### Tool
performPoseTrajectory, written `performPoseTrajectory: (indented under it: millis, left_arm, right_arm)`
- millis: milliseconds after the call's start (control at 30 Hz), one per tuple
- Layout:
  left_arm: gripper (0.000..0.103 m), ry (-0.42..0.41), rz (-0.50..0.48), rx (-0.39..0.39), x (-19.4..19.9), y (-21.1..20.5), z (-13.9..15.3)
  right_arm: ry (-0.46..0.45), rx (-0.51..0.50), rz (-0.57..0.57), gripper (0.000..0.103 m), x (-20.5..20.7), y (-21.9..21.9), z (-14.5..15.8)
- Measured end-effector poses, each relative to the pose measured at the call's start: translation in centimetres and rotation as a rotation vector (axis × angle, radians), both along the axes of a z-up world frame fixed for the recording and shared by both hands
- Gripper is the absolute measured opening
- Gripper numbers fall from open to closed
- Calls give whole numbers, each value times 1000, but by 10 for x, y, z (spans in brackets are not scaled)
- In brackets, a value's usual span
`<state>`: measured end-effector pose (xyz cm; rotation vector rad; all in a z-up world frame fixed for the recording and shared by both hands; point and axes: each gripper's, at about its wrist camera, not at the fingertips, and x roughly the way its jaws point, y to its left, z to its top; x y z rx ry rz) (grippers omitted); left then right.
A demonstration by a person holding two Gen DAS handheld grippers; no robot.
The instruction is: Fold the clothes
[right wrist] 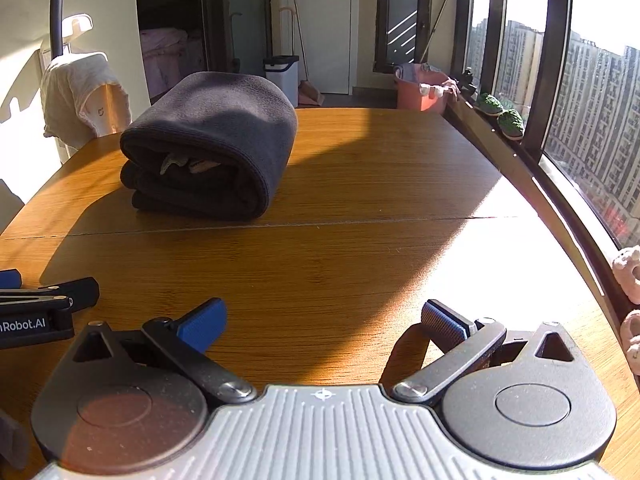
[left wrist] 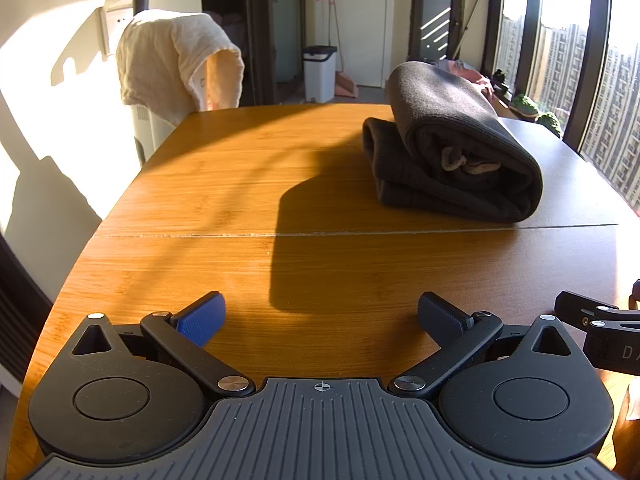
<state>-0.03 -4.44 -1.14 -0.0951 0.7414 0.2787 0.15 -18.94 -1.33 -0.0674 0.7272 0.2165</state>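
Observation:
A dark grey garment point(left wrist: 452, 140) lies folded into a thick bundle on the wooden table point(left wrist: 240, 208), with a pale drawstring showing at its open end. The right wrist view shows the same folded garment point(right wrist: 212, 140) at the far left of the table point(right wrist: 360, 240). My left gripper point(left wrist: 320, 314) is open over bare wood near the table's front, well short of the bundle. My right gripper point(right wrist: 324, 322) is open too, with nothing between its blue pads. Each gripper's side shows at the edge of the other's view.
A cream towel point(left wrist: 176, 60) hangs over a chair at the table's far left. A white bin point(left wrist: 319, 72) and a broom stand by the back wall. A pink tub of laundry point(right wrist: 424, 90) and small green plants point(right wrist: 502, 114) line the windowsill on the right.

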Motion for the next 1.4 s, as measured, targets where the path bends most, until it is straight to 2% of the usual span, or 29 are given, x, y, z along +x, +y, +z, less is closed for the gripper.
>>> performPoseTrajectory:
  millis: [1400]
  left_arm:
    - [103, -1, -3, -1, 0, 1, 0]
  right_arm:
    - [0, 1, 23, 103, -1, 2, 1]
